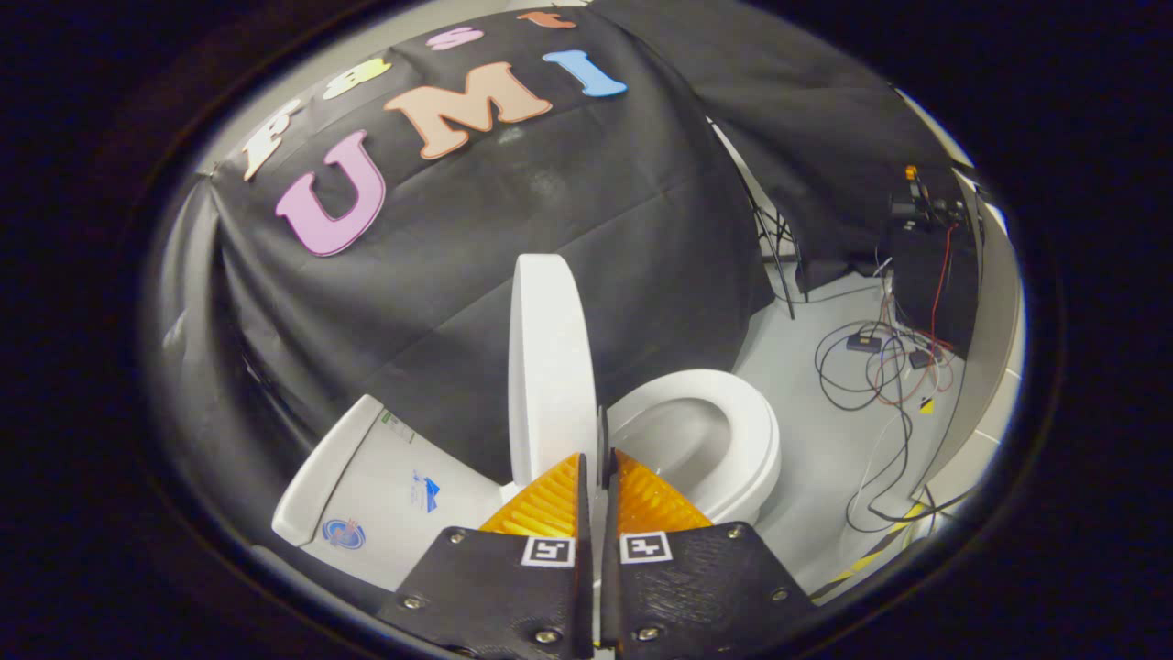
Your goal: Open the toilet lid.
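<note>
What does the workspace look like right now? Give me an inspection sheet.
Surface: pale floor, bare near the toilet.
Job's things: lid raised upright, edge-on; seat down, bowl open; tank beside the lid.
Clutter: small boxes among the wires.
Gripper: gripper nearly closed, lid's lower edge between the fingers; contact unclear.
Cables: loose wires on the floor beyond the seat.
Surroundings: black cloth wall; striped tape on the floor.

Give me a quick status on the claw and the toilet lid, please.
Claw shut on the toilet lid, gripping its edge. Lid raised upright, seat and bowl exposed. Tank behind the lid; nothing blocking.
</note>
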Demonstrator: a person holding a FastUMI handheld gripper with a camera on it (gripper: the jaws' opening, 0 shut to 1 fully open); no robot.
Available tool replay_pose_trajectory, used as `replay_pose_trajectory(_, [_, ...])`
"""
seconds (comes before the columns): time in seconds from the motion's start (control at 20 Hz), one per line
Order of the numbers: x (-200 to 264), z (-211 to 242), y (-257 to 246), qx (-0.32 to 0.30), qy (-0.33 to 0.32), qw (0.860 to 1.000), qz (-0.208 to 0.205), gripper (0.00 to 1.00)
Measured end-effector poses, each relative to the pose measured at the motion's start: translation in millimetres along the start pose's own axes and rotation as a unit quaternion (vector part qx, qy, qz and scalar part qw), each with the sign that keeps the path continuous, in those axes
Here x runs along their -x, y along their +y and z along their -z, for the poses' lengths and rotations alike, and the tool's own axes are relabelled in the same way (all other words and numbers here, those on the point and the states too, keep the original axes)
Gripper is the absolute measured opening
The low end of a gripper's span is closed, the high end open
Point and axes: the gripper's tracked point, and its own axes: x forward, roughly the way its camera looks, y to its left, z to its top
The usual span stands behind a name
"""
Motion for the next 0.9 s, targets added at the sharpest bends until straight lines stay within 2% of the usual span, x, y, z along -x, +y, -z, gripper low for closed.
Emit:
replay_pose_trajectory(0.2, [7,0,17,0.034,-0.008,0.999,-0.003,0.04])
replay_pose_trajectory(0.45, [15,1,35,0.034,-0.021,0.999,-0.02,0.04])
replay_pose_trajectory(0.75, [25,3,61,0.087,-0.027,0.996,-0.023,0.04])
replay_pose_trajectory(0.9, [29,7,74,0.088,-0.032,0.995,-0.032,0.04])
